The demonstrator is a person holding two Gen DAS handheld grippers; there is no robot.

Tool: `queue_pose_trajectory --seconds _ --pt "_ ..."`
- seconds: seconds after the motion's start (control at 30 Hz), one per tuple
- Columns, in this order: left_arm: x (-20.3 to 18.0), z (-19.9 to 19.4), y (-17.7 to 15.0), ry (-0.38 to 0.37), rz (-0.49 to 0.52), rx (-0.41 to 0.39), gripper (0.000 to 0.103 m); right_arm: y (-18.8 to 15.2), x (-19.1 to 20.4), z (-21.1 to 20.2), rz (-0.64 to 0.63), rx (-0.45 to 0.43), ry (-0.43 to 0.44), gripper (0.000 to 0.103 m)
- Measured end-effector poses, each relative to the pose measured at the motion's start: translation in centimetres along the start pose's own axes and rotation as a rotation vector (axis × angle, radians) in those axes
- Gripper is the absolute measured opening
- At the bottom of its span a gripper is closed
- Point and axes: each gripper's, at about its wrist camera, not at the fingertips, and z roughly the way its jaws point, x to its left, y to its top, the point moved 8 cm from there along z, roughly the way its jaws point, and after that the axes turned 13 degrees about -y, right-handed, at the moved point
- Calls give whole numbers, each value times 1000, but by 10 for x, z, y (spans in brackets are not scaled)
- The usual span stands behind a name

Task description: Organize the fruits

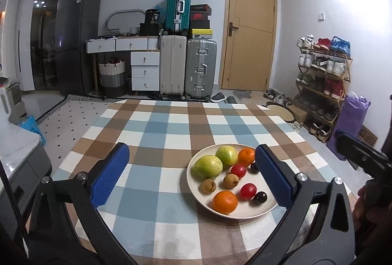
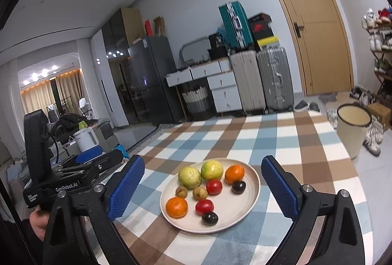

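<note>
A cream plate [image 1: 245, 212] [image 2: 250, 203] sits on the checked tablecloth and holds two green guavas [image 1: 207, 166] [image 2: 189, 177], two oranges [image 1: 225, 201] [image 2: 177, 207], two red fruits [image 1: 248, 191] [image 2: 204, 206], two dark plums [image 1: 260, 198] [image 2: 210, 218] and two small brown fruits [image 1: 208, 186] [image 2: 200, 193]. My left gripper [image 1: 193, 176] is open and empty, above the table with the plate near its right finger. My right gripper [image 2: 203, 189] is open and empty, with the plate between its fingers ahead. The left gripper's body [image 2: 73, 174] shows at the left of the right wrist view.
The checked table [image 1: 156, 132] [image 2: 281, 137] extends ahead. Beyond it stand suitcases [image 1: 200, 69], white drawers [image 1: 145, 74], a dark fridge [image 1: 76, 42] and a door [image 1: 250, 27]. A shoe rack [image 1: 323, 83] and a cream bin [image 2: 352, 130] are on the right.
</note>
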Motion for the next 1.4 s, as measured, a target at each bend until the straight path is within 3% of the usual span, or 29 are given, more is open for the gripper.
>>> queue_pose_trajectory --seconds 0.23,0.53,0.9,1.4 --pt "14 -13 -3 41 -8 -56 102 1 1 -16 -28 -39 -27 102" --pt "29 -16 -19 81 7 -30 102 1 -3 -29 -55 -89 -77 102" --pt "48 -13 -31 75 22 -78 102 -14 0 -29 -121 -118 -104 102" --pt "47 27 -50 24 32 -25 102 -42 -19 -4 -168 -82 -189 103"
